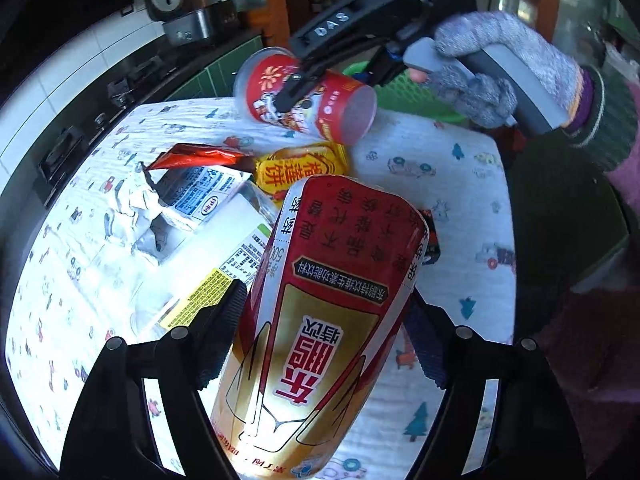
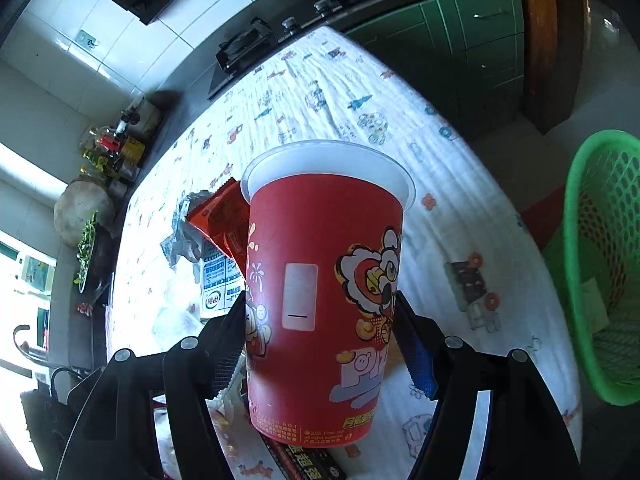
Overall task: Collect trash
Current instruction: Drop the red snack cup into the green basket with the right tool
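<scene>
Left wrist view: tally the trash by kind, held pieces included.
Bottles: 2, the red-gold bottle in the left gripper and a clear bottle
Cups: 1, the red cup in the right gripper
Wrappers: 3, orange-red, yellow, silver-white
Total: 6

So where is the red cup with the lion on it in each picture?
Left wrist view: the red cup is at the top middle, tilted, held in the right tool.
Right wrist view: the cup fills the centre, between that tool's fingers.
Shared landmark: the green basket, behind the cup in one, at the right edge in the other.
</scene>
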Motion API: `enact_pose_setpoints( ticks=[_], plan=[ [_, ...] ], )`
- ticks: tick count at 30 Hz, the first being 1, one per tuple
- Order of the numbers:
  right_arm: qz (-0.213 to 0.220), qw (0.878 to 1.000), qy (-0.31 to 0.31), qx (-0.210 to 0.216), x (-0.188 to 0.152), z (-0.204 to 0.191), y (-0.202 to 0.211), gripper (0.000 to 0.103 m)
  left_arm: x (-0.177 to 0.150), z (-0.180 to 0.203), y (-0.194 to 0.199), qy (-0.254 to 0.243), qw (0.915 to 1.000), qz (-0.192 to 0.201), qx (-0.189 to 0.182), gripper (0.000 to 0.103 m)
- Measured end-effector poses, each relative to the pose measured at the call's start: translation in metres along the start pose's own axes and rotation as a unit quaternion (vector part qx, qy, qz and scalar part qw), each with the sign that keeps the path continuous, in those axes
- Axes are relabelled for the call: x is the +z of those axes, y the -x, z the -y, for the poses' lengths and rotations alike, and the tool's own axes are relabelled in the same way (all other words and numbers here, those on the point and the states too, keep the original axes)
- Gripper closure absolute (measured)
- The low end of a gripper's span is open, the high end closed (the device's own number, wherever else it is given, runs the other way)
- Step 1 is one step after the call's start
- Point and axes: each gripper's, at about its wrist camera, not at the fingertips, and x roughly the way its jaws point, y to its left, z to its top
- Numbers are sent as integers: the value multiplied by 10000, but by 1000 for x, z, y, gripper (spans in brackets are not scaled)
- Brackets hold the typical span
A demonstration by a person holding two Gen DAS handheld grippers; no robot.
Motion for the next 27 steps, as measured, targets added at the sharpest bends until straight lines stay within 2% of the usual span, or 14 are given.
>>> enact_pose_setpoints(
  ticks=[8, 14, 16, 20, 24, 27],
  plan=[
    [335, 9992, 122, -194, -8, 26, 39, 37, 17, 11, 17, 497, 9983, 285, 96, 31],
    [603, 9955, 45, -736, -12, 74, 73, 37, 40, 23, 17, 615, 9968, 508, 8, 31],
    [701, 9924, -7, -1015, -12, 94, 83, 37, 45, 25, 14, 669, 9964, 523, 10, 31],
    [812, 9880, -210, -1299, -14, 135, 97, 37, 55, 26, 9, 761, 9959, 478, -34, 31],
    [899, 9790, -260, -1810, -15, 168, 101, 36, 70, 28, 10, 852, 9953, 460, -10, 32],
    [801, 9756, -280, -2023, -15, 191, 91, 36, 83, 28, 16, 954, 9939, 555, -24, 32]
  ],
)
